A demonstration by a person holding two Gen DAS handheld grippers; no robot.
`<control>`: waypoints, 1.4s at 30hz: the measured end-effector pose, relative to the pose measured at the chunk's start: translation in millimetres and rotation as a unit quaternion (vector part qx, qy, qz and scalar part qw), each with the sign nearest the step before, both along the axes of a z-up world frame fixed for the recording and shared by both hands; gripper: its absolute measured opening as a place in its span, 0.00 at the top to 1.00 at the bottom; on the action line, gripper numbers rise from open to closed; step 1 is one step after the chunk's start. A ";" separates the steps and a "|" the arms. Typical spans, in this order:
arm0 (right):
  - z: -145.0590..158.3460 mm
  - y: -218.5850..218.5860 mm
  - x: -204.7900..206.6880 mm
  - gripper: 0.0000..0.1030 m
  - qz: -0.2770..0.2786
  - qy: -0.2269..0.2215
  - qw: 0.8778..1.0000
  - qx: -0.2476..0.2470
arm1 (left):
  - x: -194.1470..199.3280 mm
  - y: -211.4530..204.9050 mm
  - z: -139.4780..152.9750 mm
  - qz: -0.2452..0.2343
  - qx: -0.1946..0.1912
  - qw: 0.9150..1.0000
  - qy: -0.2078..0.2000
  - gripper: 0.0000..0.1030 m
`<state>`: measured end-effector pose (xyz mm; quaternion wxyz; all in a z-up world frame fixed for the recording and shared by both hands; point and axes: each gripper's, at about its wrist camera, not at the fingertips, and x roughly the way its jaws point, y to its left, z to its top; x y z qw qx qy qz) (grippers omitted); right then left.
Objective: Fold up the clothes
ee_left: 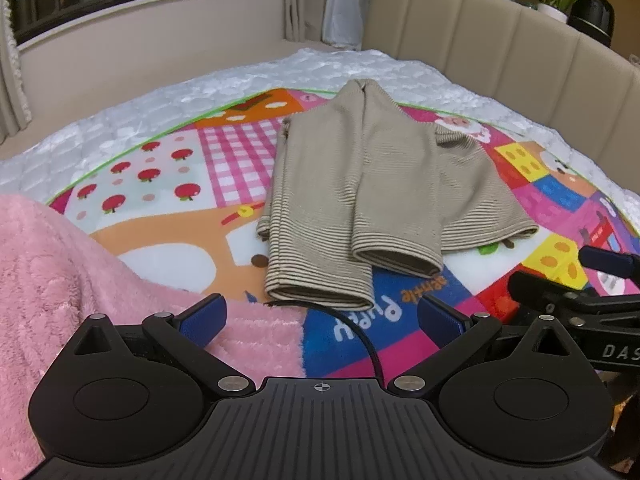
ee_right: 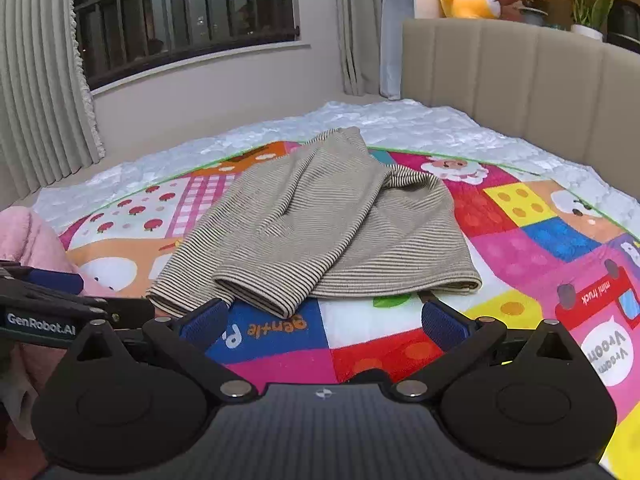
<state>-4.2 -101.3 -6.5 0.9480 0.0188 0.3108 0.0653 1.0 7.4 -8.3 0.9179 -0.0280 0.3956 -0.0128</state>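
A beige striped knit garment (ee_left: 360,184) lies partly folded on the colourful play mat (ee_left: 168,184), its cuffs pointing toward me. It also shows in the right wrist view (ee_right: 320,232). My left gripper (ee_left: 322,318) is open and empty, held just short of the near cuff. My right gripper (ee_right: 322,318) is open and empty, just in front of the garment's near edge. The right gripper shows at the right edge of the left wrist view (ee_left: 580,292); the left gripper shows at the left edge of the right wrist view (ee_right: 48,300).
A pink fluffy garment (ee_left: 80,288) lies at the near left, also in the right wrist view (ee_right: 28,236). The mat lies on a white quilted bed cover (ee_left: 160,100). A beige padded headboard (ee_left: 500,40) stands at the back right. A black cable (ee_left: 360,336) runs under the left gripper.
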 end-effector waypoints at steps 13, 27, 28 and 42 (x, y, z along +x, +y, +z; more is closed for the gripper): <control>-2.0 -3.7 1.6 0.00 -0.002 0.003 1.000 0.006 | 0.1 0.5 -0.4 -0.002 0.000 1.000 0.001 0.00; 8.3 -1.2 12.6 0.00 -0.027 0.005 1.000 -0.003 | 13.8 6.4 -2.0 0.000 -0.018 1.000 0.012 0.00; 12.5 -1.4 14.6 0.00 -0.032 0.002 0.999 -0.004 | 15.7 7.5 -1.5 -0.001 -0.019 1.000 0.011 0.00; 41.4 -22.8 50.7 0.00 -0.073 -0.010 0.997 0.016 | 72.0 6.2 3.5 -0.016 -0.056 0.998 0.004 0.00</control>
